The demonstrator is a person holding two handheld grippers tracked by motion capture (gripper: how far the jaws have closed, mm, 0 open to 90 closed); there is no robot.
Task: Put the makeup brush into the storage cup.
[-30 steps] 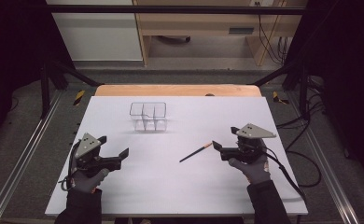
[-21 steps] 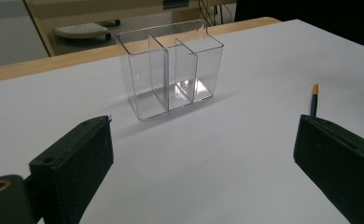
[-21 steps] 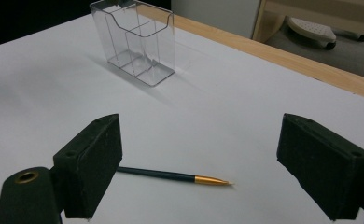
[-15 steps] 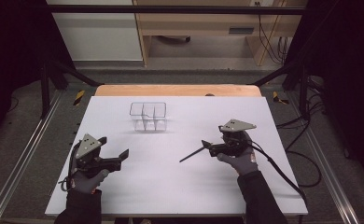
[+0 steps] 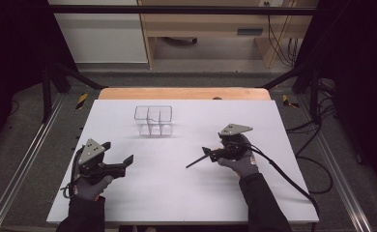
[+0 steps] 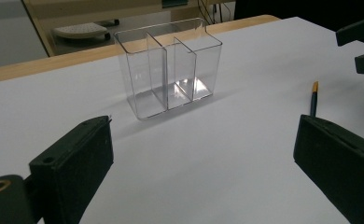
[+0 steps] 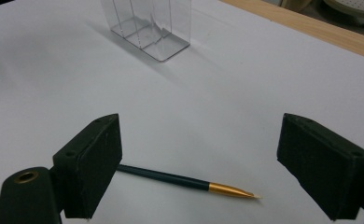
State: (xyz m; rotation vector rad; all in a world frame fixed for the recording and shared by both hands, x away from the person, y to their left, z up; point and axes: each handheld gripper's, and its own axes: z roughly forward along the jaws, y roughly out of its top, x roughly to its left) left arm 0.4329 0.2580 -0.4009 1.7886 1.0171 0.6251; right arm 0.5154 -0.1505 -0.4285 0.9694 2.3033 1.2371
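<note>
A thin dark paintbrush (image 5: 195,163) with a gold ferrule lies on the white table, right of centre. My right gripper (image 5: 208,153) is open and low over its near end. In the right gripper view the paintbrush (image 7: 171,177) lies flat between the wide-apart jaws of that gripper (image 7: 199,144), touching neither. A clear three-compartment holder (image 5: 152,121) stands upright and empty toward the back, also seen as the holder (image 6: 168,70) and the holder (image 7: 145,25). My left gripper (image 5: 118,154) rests open at the left front, with bare table between the jaws of the gripper (image 6: 203,140).
The white table top (image 5: 186,198) ends at a wooden strip (image 5: 184,93) along the far edge. The brush's gold tip (image 6: 314,91) and the right gripper's jaws (image 6: 362,44) show at the right of the left gripper view. A cable (image 5: 283,171) trails behind the right gripper.
My right gripper has moved left, toward the paintbrush, and its open jaws now straddle the brush's near end. The brush, the holder and the left gripper have stayed put.
</note>
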